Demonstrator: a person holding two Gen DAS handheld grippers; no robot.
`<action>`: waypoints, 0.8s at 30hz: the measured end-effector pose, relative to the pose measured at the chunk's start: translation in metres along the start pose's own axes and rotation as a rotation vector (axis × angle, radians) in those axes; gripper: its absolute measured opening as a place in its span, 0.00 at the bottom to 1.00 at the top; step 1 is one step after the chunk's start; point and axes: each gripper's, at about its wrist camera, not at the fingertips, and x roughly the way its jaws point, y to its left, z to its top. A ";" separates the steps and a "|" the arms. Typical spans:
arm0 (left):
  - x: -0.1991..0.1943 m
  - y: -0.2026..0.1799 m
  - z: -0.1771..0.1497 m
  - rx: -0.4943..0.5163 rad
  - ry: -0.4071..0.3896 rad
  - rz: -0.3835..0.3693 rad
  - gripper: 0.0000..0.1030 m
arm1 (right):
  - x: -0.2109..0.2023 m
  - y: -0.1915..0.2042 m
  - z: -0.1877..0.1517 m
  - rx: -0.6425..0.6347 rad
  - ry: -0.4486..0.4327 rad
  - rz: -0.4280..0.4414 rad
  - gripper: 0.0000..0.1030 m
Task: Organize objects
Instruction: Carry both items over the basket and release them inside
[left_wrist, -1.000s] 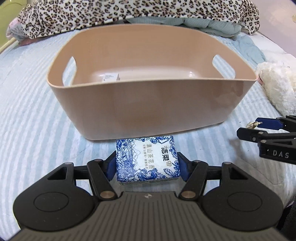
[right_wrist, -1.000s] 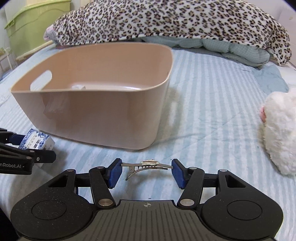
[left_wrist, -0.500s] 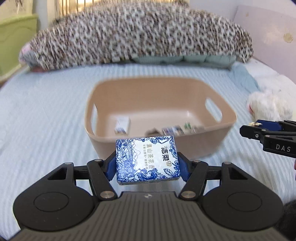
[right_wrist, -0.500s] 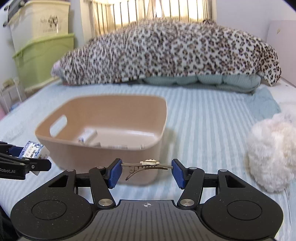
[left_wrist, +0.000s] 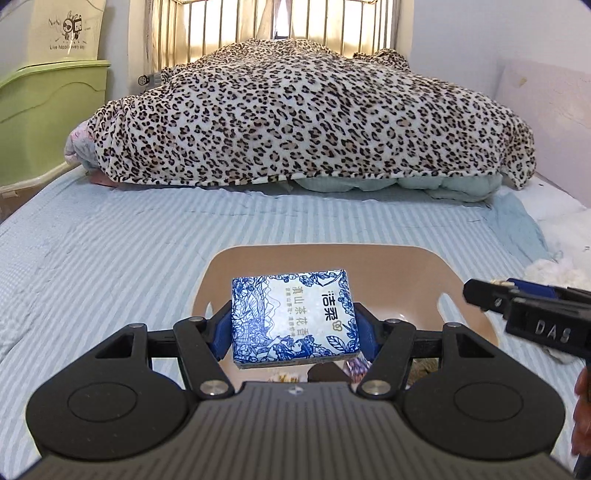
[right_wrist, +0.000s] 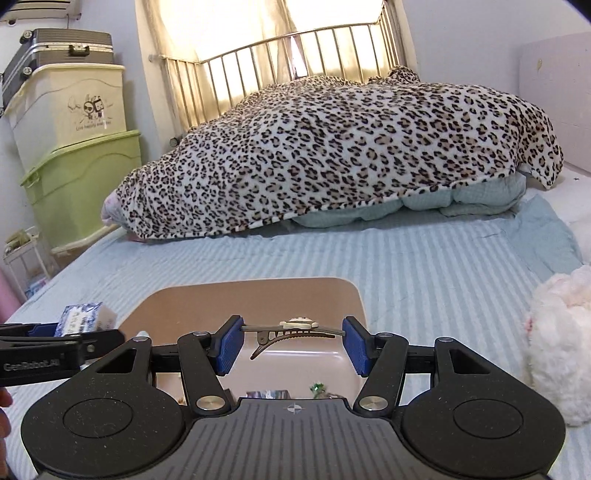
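Both grippers now above basket (left_wrist: 424, 266), clamping tissue pack (left_wrist: 293, 317) and hair clip (right_wrist: 295, 328)

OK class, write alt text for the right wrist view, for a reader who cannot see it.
The right gripper holds a hair clip above a beige tub on a striped bed. The left gripper, at left, holds a blue-and-white packet; a leopard blanket lies behind.

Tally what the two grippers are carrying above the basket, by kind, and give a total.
Tissue packs: 1, the blue-and-white tissue pack in the left gripper
Hair clips: 1, the hair clip in the right gripper
Total: 2, both held above the tan basket
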 end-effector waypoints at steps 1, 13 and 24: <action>0.008 -0.002 0.001 -0.001 0.006 0.004 0.64 | 0.005 0.002 0.001 -0.001 0.005 -0.004 0.54; 0.078 -0.024 -0.009 -0.010 0.155 0.053 0.64 | 0.054 0.011 -0.010 -0.029 0.123 -0.064 0.54; 0.054 -0.022 -0.008 -0.003 0.184 0.041 0.70 | 0.041 0.011 -0.011 -0.045 0.163 -0.063 0.70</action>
